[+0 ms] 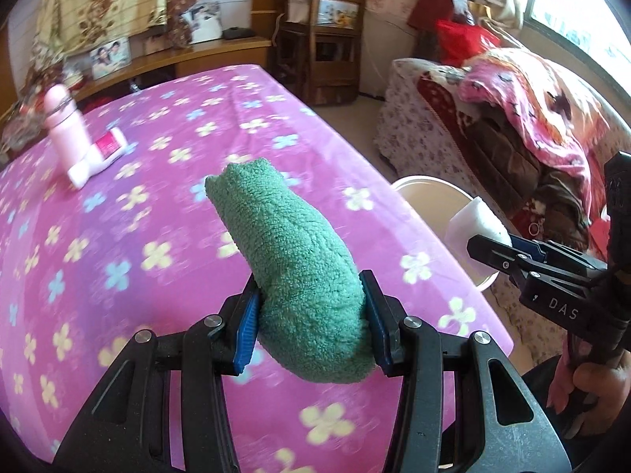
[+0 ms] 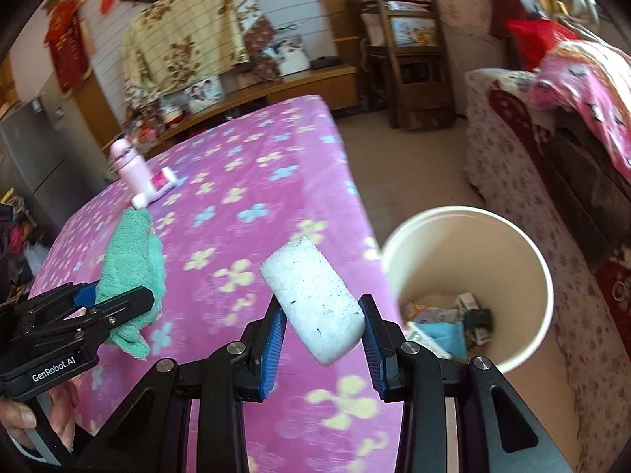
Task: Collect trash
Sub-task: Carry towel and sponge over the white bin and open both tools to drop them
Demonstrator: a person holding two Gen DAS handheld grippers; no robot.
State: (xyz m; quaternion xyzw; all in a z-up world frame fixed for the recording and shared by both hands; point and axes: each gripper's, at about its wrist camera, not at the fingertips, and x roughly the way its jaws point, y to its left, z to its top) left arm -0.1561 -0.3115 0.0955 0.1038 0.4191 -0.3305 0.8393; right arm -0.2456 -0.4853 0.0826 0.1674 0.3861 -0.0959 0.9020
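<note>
My left gripper [image 1: 309,315] is shut on a green fluffy towel [image 1: 294,260] and holds it above the purple flowered table [image 1: 138,213]. It also shows in the right wrist view [image 2: 118,299] with the towel [image 2: 130,260]. My right gripper [image 2: 321,331] is shut on a white foam block [image 2: 313,301], held above the table's right edge beside the trash bin. The right gripper shows in the left wrist view [image 1: 493,252] with the foam [image 1: 475,224]. A cream trash bin [image 2: 524,248] stands on the floor to the right with several wrappers inside.
A pink bottle [image 1: 67,126] and a white tube with a red label [image 1: 102,155] lie on the table's far left. A sofa with a pink blanket [image 1: 532,110] is to the right. A wooden chair [image 1: 323,35] and a low cabinet [image 1: 177,59] stand behind.
</note>
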